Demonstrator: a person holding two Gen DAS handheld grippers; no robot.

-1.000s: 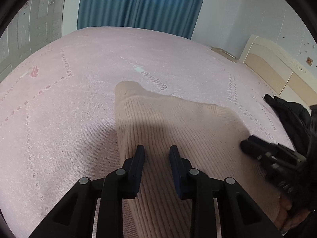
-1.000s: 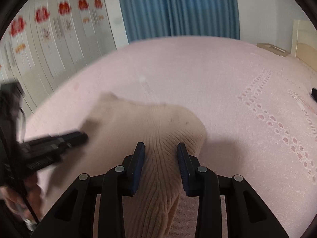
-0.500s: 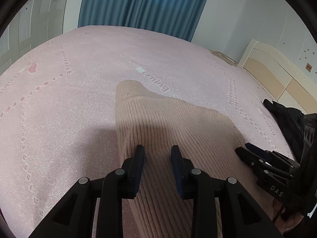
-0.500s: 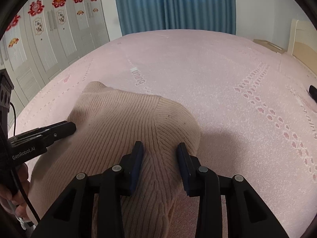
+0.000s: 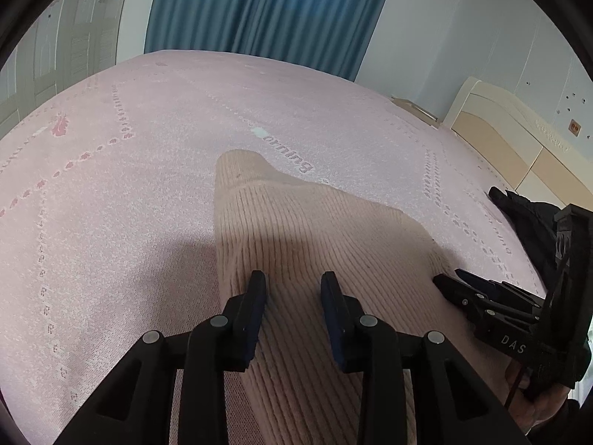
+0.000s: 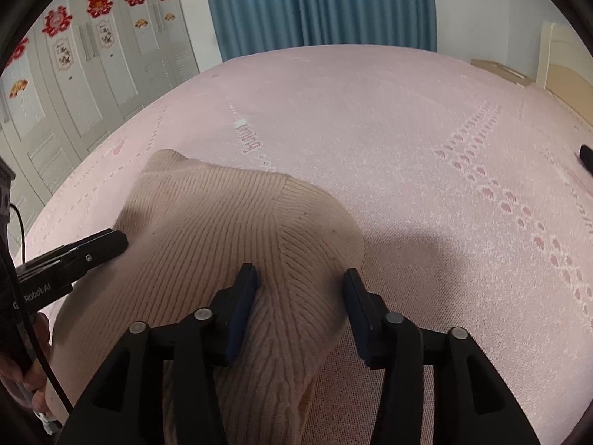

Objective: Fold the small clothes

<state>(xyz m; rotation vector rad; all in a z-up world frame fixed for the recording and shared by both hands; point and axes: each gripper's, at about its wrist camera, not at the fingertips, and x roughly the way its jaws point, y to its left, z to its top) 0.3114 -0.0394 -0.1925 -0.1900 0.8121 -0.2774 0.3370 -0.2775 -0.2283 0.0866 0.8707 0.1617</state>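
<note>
Two tongs astride beige sweater (image 5: 315,230), pink bedspread (image 5: 148,185), blue curtain (image 5: 259,11): right tongs (image 6: 300,285) newly parted, left tongs (image 5: 292,289) unclear.

Sweater (image 5: 315,244) on bed (image 5: 129,193), tools above.

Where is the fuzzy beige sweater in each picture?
Left wrist view: the sweater fills the lower middle, running under the left gripper.
Right wrist view: the sweater sits lower left, under the right gripper.
Shared landmark: the grey lettering on the pink bedspread, just beyond the sweater.
</note>
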